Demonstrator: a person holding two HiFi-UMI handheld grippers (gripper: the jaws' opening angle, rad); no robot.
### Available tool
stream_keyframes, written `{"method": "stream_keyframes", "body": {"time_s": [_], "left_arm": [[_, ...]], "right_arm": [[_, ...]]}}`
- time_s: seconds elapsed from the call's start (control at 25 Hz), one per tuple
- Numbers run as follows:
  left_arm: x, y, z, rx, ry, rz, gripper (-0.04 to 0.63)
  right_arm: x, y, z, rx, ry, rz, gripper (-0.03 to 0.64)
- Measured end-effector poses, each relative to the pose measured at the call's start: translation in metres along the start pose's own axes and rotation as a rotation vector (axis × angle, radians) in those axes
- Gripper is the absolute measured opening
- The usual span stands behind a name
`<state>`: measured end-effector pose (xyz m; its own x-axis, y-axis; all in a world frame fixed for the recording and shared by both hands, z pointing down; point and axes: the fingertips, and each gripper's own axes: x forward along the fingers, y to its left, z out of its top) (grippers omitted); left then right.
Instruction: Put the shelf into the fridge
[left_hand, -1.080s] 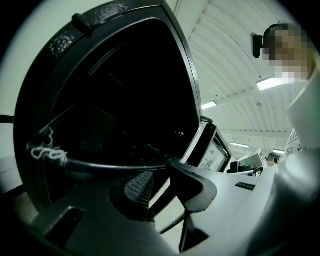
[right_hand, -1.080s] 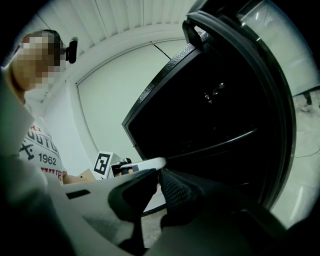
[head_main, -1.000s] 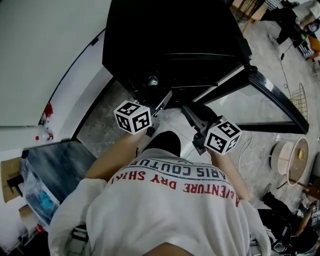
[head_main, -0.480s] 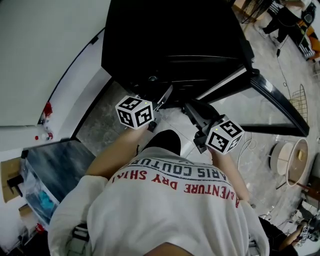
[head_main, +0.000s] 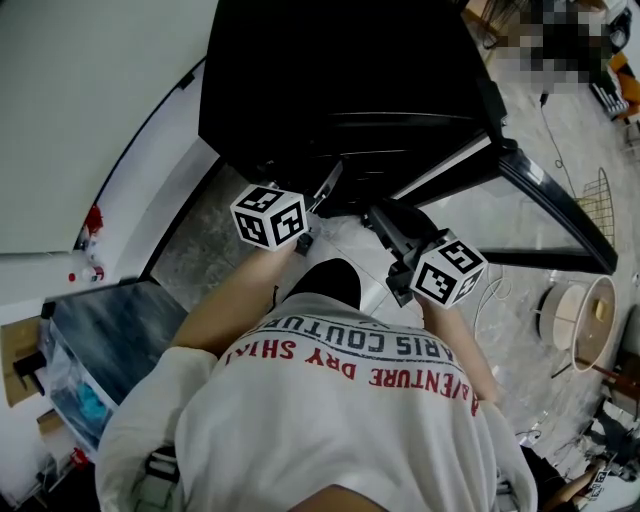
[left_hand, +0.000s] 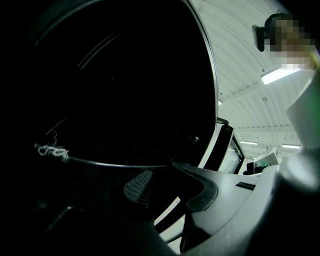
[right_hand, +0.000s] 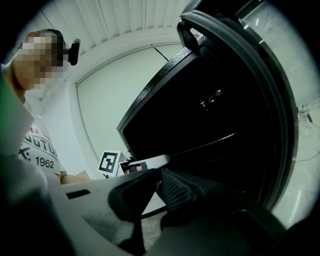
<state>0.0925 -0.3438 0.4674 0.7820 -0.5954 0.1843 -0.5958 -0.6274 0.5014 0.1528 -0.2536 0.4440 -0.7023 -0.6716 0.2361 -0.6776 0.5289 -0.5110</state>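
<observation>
Currently the shelf (right_hand: 148, 161) is held at the mouth of the fridge (head_main: 330, 70). It spans from one tool to the other and is not yet seated inside.

Right gripper (right_hand: 157, 184): the jaws are closed onto the shelf's pale front edge, which runs from the tips toward the other tool's cube (right_hand: 109, 163).

Left gripper (left_hand: 162, 169): the tips are nearly together and a thin dark rim (left_hand: 100, 161) enters between them. It is read as clamped on the shelf, though this view is very dark.

Risks (judged):
- Only the thin edge is gripped at both ends. If one tool is pushed ahead of the other, the shelf may be twisted and slip out of the pads.
- The interior ahead of both tools is black and no guide rails can be made out. The shelf could be driven against a wall, or landed tilted with one side supported and the other not.
- The door (head_main: 560, 205) stands open just to the right of the right gripper. It could be struck by a sideways swing.

Pose: both tools are held low and close together ahead of the torso, pointed forward into the opening. The left one appears a little further forward. The left forearm (head_main: 225, 310) is extended, and the torso is bent over both tools.
</observation>
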Motion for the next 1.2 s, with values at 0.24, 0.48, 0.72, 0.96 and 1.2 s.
{"method": "stream_keyframes", "body": {"time_s": [0.24, 0.48, 0.72, 0.96, 1.2], "left_arm": [[0.006, 0.005, 0.002, 0.017, -0.003, 0.011, 0.129], [0.011, 0.009, 0.005, 0.026, 0.001, 0.017, 0.13], [0.015, 0.013, 0.007, 0.039, -0.002, 0.022, 0.134], [0.018, 0.016, 0.01, 0.051, -0.003, 0.032, 0.14], [0.013, 0.012, 0.009, 0.042, 0.015, 0.023, 0.151]], "right_arm": [[0.0, -0.005, -0.005, 0.003, 0.013, -0.008, 0.043], [0.001, -0.006, -0.009, 0.006, 0.026, -0.008, 0.043], [0.001, -0.005, -0.011, 0.006, 0.033, -0.009, 0.043], [-0.002, -0.001, -0.006, 0.0, 0.024, -0.009, 0.043], [-0.012, 0.007, 0.004, -0.01, -0.011, 0.003, 0.043]]}}
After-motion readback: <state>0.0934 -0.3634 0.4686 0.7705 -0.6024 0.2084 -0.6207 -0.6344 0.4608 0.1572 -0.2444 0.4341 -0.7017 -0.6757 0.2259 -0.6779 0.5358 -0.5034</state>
